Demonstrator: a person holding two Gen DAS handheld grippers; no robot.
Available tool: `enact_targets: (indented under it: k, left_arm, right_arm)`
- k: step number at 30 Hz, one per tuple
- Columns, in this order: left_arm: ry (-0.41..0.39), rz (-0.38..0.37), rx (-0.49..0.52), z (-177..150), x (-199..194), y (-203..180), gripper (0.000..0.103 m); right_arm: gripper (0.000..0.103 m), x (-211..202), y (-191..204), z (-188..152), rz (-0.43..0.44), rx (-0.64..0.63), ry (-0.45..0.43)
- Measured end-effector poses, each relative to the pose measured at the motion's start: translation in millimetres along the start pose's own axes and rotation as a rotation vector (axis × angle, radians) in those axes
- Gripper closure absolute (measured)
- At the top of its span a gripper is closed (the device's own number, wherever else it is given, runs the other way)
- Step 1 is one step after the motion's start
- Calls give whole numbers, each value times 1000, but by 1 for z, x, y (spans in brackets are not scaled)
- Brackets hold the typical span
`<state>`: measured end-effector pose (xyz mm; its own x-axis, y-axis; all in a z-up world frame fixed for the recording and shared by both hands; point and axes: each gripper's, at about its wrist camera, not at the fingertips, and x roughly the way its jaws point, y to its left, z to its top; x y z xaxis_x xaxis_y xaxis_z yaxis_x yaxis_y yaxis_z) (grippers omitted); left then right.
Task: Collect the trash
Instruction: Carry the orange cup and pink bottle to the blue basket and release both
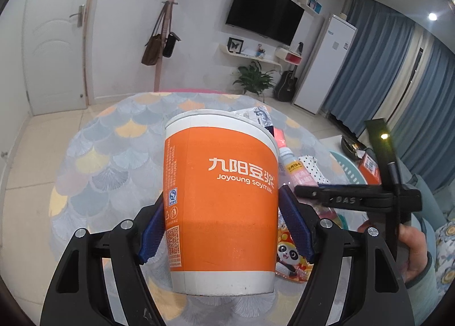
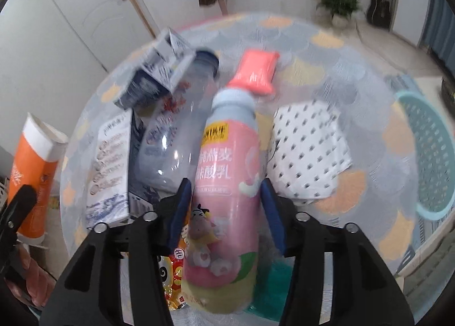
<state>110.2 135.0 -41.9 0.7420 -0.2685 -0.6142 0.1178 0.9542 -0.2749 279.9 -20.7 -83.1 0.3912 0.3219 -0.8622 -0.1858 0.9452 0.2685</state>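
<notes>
My left gripper (image 1: 224,229) is shut on an orange Joyoung soymilk paper cup (image 1: 221,198) and holds it upright above the round table; the cup also shows at the left of the right wrist view (image 2: 31,172). My right gripper (image 2: 224,206) is shut on a pink yogurt drink bottle (image 2: 224,200), cap pointing away. The bottle also shows behind the cup in the left wrist view (image 1: 298,169). On the table lie a clear plastic bottle (image 2: 173,132), white-and-blue cartons (image 2: 113,166), a pink packet (image 2: 257,70), a polka-dot paper bag (image 2: 307,149) and a panda snack wrapper (image 2: 173,277).
A teal plastic basket (image 2: 435,161) sits at the table's right edge. The round table has a scallop-pattern cloth (image 1: 113,161). The room behind has a door, a coat stand, a TV, a plant and blue curtains.
</notes>
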Motion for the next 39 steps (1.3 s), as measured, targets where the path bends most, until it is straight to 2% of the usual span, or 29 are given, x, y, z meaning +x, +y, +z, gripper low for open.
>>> enact_targets:
  k: [2, 7, 13, 23, 28, 31, 35, 39]
  left_arm:
    - [5, -3, -3, -2, 2, 1, 31]
    - [4, -9, 6, -2, 2, -4, 31]
    - [-29, -20, 26, 11, -2, -14, 31]
    - [-70, -59, 107, 39, 2, -61, 31]
    - [-85, -87, 150, 58, 7, -91, 31]
    - [-96, -108, 183, 69, 13, -117, 31]
    - [-97, -144, 226, 83, 27, -156, 31]
    - [-81, -197, 275, 94, 48, -200, 31]
  right_arm:
    - [53, 11, -3, 0, 21, 19, 32]
    - [57, 5, -9, 0, 48, 47, -21]
    - [58, -31, -19, 0, 87, 90, -117]
    - [58, -91, -32, 4, 139, 99, -262]
    - [58, -128, -51, 6, 85, 107, -375]
    - [58, -153, -73, 6, 44, 132, -449]
    - [58, -173, -111, 7, 12, 190, -505]
    - [58, -180, -167, 4, 78, 309, -515]
